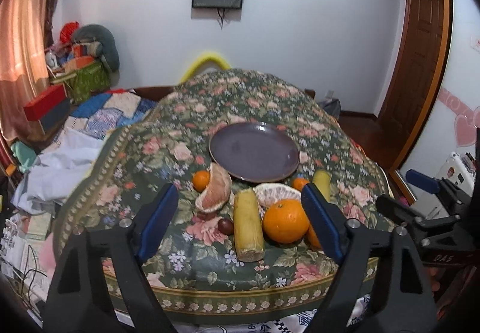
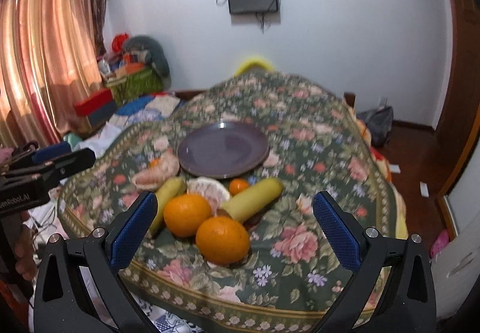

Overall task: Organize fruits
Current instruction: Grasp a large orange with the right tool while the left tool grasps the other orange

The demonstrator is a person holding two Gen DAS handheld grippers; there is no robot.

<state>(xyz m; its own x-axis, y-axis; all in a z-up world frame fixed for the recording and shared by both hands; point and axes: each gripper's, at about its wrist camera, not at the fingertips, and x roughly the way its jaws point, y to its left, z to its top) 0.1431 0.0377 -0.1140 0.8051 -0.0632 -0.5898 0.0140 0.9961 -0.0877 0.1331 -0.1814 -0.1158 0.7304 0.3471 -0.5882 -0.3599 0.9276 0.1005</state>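
An empty purple plate (image 1: 254, 152) (image 2: 222, 149) lies on the floral cloth. In front of it lie two large oranges (image 1: 285, 221) (image 2: 222, 240), small tangerines (image 1: 201, 180) (image 2: 238, 186), pomelo pieces (image 1: 216, 192) (image 2: 207, 189), two yellow corn-like cobs (image 1: 247, 228) (image 2: 255, 198) and a dark grape (image 1: 225, 226). My left gripper (image 1: 240, 216) is open, hovering just before the fruit pile, holding nothing. My right gripper (image 2: 235, 222) is open, with the nearest orange between its fingers' line of sight, not touching.
The floral cloth (image 1: 210, 273) covers a raised mound with edges dropping off in front and at the sides. Cluttered bedding and boxes (image 1: 48, 105) lie left. A wooden door (image 1: 420, 63) and floor are right. The other gripper shows at each view's edge (image 1: 426, 201) (image 2: 45, 165).
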